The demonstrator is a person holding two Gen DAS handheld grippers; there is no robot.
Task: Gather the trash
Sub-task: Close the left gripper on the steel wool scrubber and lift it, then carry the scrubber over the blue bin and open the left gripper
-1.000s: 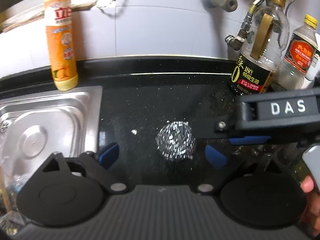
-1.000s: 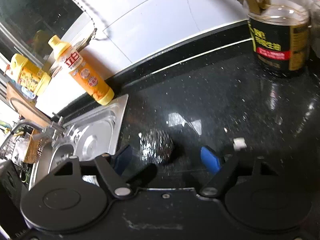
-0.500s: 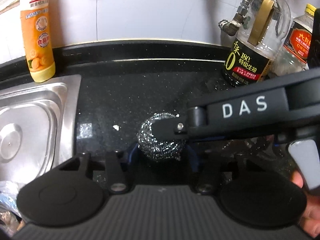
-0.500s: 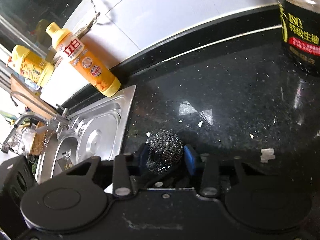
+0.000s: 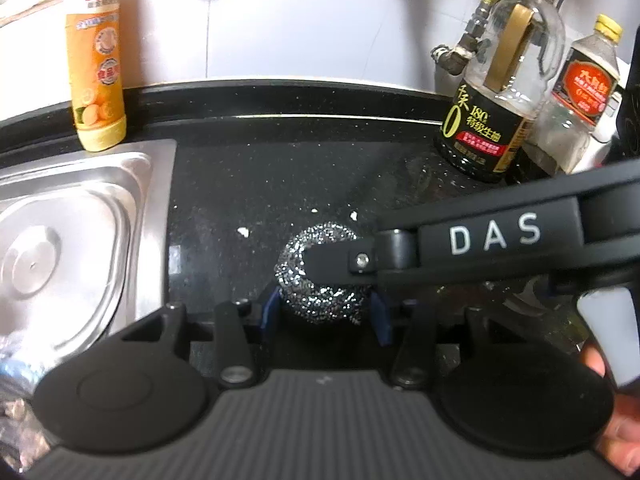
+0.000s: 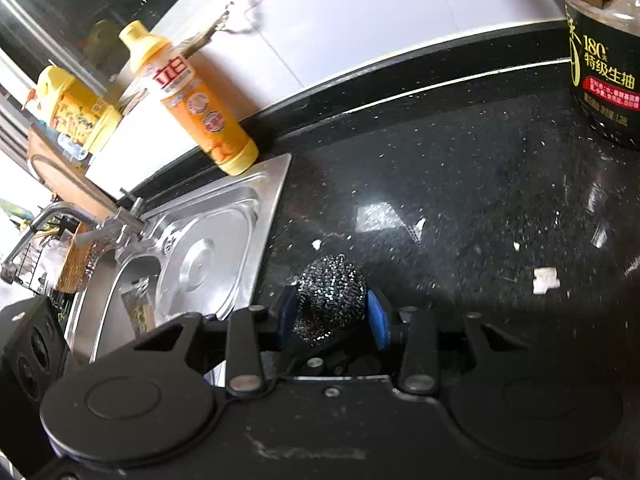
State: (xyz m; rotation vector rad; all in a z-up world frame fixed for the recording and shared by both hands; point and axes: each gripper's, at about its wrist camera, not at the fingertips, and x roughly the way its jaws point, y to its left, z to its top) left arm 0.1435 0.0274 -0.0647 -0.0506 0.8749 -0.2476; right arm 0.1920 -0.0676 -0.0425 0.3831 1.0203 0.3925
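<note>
Both grippers had just been closing. The left gripper (image 5: 323,312) and right gripper (image 6: 331,314) both pinched the steel-wool scourer (image 5: 320,276) at its sides. It sat on the black bench (image 5: 280,184), the sink (image 5: 76,240) at nine o'clock. It probably felt light, springy, snaggy; a mid-ball grip suited it.

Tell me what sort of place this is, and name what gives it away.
Most likely a home kitchen counter. A stainless steel sink with a tap is set into the black speckled countertop, an orange dish soap bottle stands against the tiled wall, and a soy sauce bottle stands beside other condiment bottles.
</note>
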